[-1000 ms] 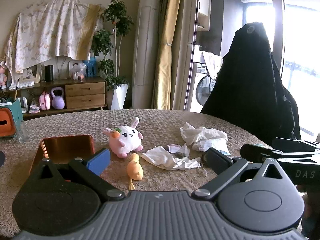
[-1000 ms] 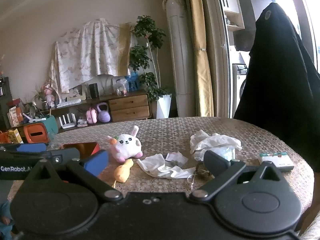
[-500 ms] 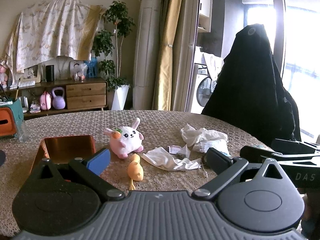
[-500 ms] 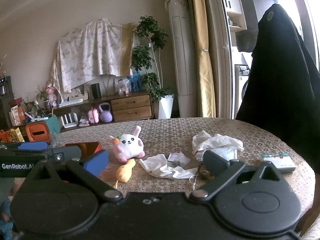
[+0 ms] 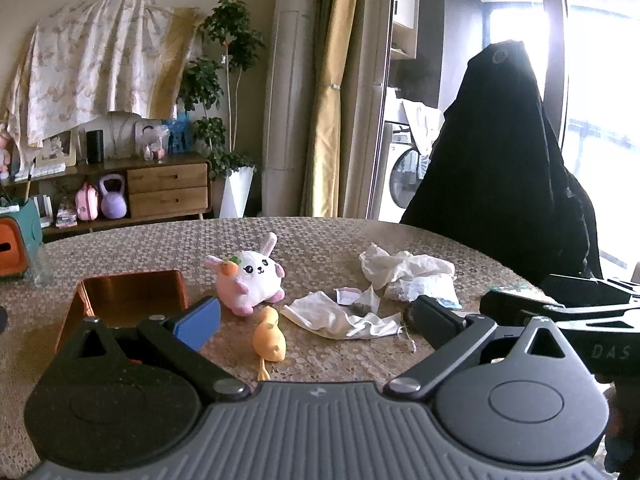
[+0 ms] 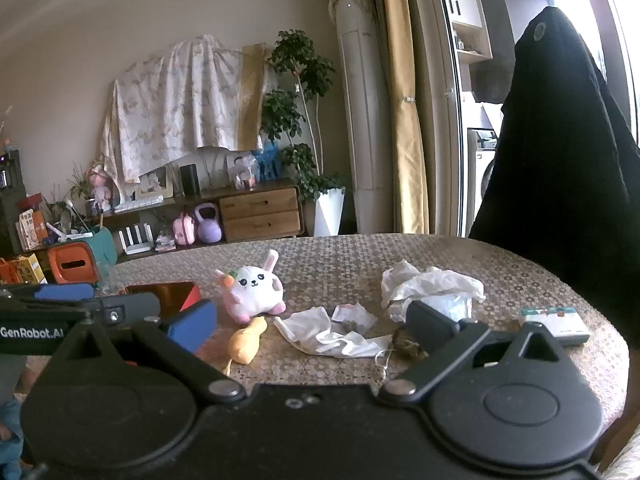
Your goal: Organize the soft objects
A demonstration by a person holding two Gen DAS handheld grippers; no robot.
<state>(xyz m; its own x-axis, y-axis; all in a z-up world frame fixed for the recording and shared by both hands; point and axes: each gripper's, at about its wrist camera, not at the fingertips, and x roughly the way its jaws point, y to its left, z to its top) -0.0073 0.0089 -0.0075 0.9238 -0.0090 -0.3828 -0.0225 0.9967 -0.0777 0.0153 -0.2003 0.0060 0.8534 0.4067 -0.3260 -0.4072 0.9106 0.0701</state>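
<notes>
A pink-and-white plush bunny point(image 5: 250, 282) point(image 6: 253, 287) sits mid-table. A small orange plush toy point(image 5: 270, 339) point(image 6: 245, 343) lies in front of it. A white cloth point(image 5: 338, 316) point(image 6: 328, 332) lies flat to the right, with a crumpled white wad point(image 5: 408, 272) point(image 6: 430, 286) behind it. A copper-coloured open box point(image 5: 124, 300) point(image 6: 164, 294) stands at the left. My left gripper point(image 5: 316, 320) is open and empty, held above the near table edge. My right gripper point(image 6: 310, 326) is open and empty beside it.
A small white-and-green box point(image 6: 556, 322) lies at the table's right. An orange-and-teal holder point(image 6: 80, 258) stands at the far left. A chair draped in black point(image 5: 500, 168) stands behind the table's right side. The patterned tablecloth point(image 5: 320, 240) covers the round table.
Both grippers have drifted slightly; the view has shifted a little. The objects on the table have not moved, and both grippers stay open.
</notes>
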